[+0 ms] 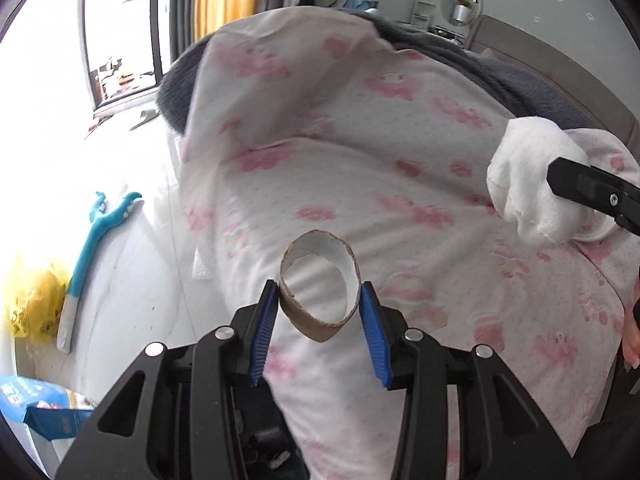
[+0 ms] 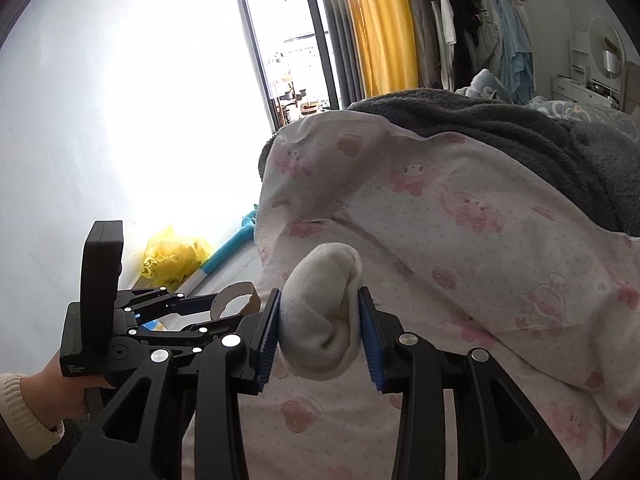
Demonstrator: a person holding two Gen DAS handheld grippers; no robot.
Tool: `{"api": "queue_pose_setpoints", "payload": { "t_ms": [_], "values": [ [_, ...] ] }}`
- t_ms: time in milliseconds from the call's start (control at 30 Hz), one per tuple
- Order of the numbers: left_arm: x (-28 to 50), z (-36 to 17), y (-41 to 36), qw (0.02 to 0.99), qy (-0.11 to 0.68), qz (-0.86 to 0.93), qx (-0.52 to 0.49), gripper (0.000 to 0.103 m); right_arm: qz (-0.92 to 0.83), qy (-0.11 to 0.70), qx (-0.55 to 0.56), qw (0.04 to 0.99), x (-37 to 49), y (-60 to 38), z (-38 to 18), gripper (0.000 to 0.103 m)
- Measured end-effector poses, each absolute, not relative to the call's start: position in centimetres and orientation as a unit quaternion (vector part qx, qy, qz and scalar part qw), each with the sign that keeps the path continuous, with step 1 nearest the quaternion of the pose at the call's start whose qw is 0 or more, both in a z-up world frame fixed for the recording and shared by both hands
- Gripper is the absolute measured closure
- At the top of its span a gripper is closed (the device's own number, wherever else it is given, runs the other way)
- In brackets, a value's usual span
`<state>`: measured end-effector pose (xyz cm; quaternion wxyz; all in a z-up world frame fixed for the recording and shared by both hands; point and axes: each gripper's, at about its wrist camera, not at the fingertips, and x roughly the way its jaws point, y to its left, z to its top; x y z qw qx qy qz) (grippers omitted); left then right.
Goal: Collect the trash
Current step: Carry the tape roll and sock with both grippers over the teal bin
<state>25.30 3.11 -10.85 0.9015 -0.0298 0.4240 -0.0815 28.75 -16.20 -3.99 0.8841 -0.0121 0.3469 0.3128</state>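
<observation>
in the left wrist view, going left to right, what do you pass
yellow bag → teal brush → cardboard tube in the left gripper → white wad in the right gripper

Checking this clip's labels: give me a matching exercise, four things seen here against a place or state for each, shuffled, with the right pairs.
Things:
1. cardboard tube
2. white wad
3. yellow bag
4. grey blanket

Places or states:
A. on the floor by the wall
B. clamped in the right gripper
C. lying on the bed beyond the pink-print quilt
D. clamped in the left gripper

Pairs: 1-D, 2-B, 3-A, 4-C
</observation>
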Motion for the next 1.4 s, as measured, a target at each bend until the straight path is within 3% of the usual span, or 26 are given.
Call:
{"api": "queue_pose_setpoints", "payload": {
  "t_ms": [600, 1400],
  "values": [
    [22.1, -14.7, 13.0, 0.868, 0.495, -0.019, -0.041, 0.059, 0.377, 0.362, -0.062, 0.85, 26.8, -5.4, -6.4, 0.065],
    [19.0, -19.6, 19.0, 0.809, 0.585, -0.019, -0.059, 0.058, 0.416, 0.391, -0.084, 0.817, 26.6, 3.1, -9.6, 0.065]
  ]
}}
